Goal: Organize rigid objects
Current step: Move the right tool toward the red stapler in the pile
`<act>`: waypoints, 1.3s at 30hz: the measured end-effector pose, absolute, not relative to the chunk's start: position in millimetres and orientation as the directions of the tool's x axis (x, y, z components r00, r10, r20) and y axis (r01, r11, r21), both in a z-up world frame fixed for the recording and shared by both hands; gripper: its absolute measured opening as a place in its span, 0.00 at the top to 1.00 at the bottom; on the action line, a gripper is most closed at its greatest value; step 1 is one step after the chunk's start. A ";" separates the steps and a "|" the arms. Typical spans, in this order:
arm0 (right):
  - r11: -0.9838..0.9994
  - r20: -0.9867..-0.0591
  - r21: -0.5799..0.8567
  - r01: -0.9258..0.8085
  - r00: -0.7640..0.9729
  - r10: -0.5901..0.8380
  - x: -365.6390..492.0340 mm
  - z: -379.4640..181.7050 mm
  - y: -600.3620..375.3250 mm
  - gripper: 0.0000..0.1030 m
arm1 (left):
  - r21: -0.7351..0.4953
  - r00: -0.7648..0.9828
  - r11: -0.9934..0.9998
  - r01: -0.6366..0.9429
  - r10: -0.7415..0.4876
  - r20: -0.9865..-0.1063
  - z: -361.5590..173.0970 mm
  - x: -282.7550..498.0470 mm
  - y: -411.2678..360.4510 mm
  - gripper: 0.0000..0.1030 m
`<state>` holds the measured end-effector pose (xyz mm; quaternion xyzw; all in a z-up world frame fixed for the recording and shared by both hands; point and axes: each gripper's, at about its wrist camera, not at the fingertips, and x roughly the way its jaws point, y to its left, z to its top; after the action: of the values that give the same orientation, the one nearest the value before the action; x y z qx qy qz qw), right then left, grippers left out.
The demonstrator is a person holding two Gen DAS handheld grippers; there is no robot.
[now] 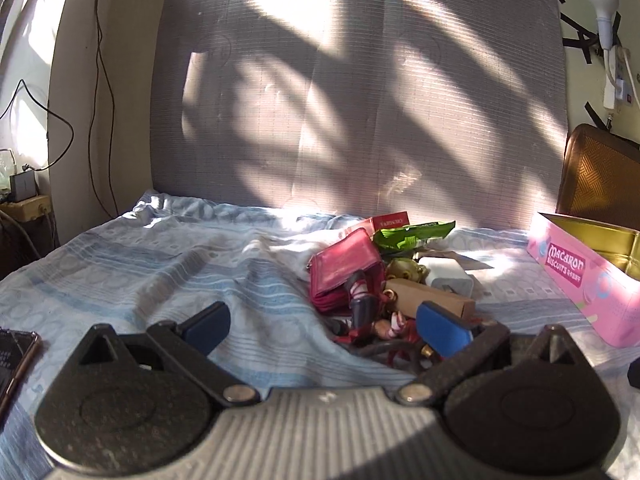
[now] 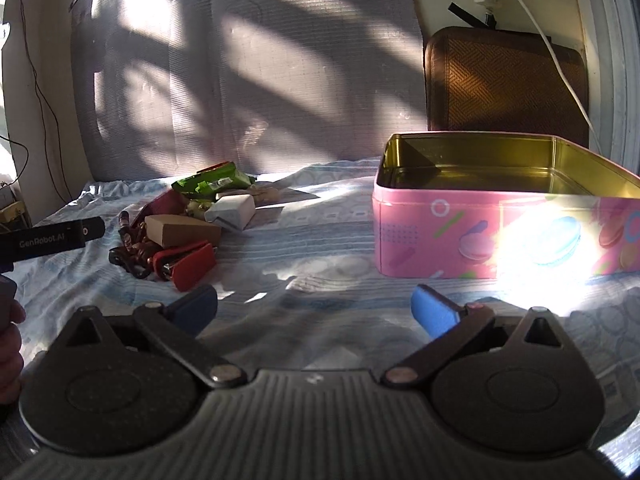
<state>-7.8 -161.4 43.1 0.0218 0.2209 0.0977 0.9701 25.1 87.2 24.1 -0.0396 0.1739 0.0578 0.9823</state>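
A pile of small objects lies on the blue bedsheet (image 1: 160,264): a pink wallet (image 1: 344,276), a brown cardboard box (image 1: 432,298), a white charger (image 1: 448,274), a green snack packet (image 1: 412,234), a gold trinket (image 1: 404,268) and a red-and-white figurine (image 1: 364,304). My left gripper (image 1: 324,326) is open and empty just in front of the pile. In the right wrist view the pile shows the brown box (image 2: 180,230), charger (image 2: 234,208), green packet (image 2: 212,180) and a red clip-like object (image 2: 188,266). My right gripper (image 2: 316,312) is open and empty, before the open pink biscuit tin (image 2: 500,232).
The pink tin also shows at the right of the left wrist view (image 1: 580,280). A phone (image 1: 16,356) lies at the left edge. A grey padded panel (image 1: 360,100) stands behind the bed. A brown woven mat (image 2: 508,84) leans behind the tin. The left gripper's body (image 2: 48,236) enters the right wrist view.
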 end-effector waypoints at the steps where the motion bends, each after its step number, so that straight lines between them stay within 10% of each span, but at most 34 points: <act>1: 0.980 -0.392 0.067 -0.185 0.899 0.196 -5.9 46.7 -156.3 0.00 | -0.060 0.942 0.989 -0.134 0.108 -0.319 24.9 20.9 87.9 0.00; 10: 0.995 0.025 -0.003 -0.097 0.995 0.097 -13.2 56.8 -133.9 0.00 | 0.039 0.979 0.989 -0.142 0.146 -0.143 30.3 -2.9 68.6 0.00; 39: 0.979 -0.149 0.153 -0.132 0.977 0.155 -7.1 48.0 -150.4 0.00 | -0.088 0.941 0.981 -0.173 0.139 -0.309 23.9 9.9 91.3 0.00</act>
<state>-7.1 -150.4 48.0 0.0711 0.0803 0.0722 0.9916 9.9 91.3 23.9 -0.0569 0.1527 0.0793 0.9834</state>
